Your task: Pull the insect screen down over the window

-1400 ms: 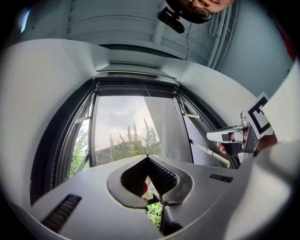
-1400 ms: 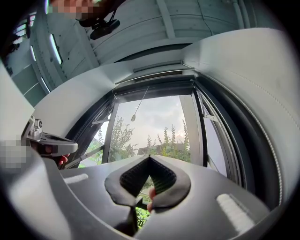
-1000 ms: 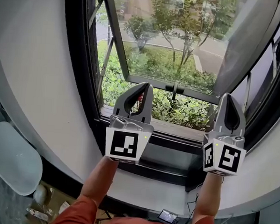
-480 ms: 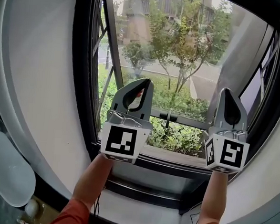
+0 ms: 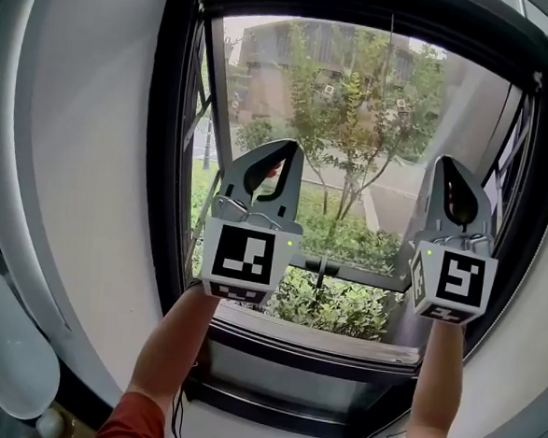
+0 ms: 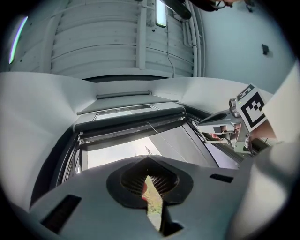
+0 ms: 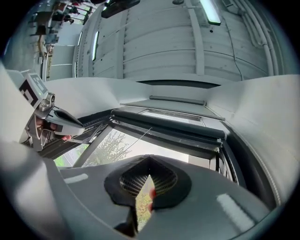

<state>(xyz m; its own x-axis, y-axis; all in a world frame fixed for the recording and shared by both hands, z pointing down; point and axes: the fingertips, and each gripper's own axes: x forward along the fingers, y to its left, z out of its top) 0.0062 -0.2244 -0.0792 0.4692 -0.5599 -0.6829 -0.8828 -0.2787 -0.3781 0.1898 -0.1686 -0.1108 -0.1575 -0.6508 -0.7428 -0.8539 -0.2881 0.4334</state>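
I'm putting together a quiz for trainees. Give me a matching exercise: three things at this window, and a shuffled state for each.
Things:
1. left tongs
2. insect screen
3. window sash

States:
A. rolled up at the top of the window
B. swung open outward
C. shut, holding nothing

Pairs: 1-C, 2-A, 3-B

Clear air betw left gripper & right gripper, well apart. Overhead: free room up to dark screen cassette spanning top of opening. Thin cord hangs from it into that gap, nearer right gripper. L side: dark window frame, then curved white reveal, tight. R side: frame close beside right gripper. Ahead: tilted-out sash w/ glass blocks reach; handle on bottom rail. Open slot under rail, above sill
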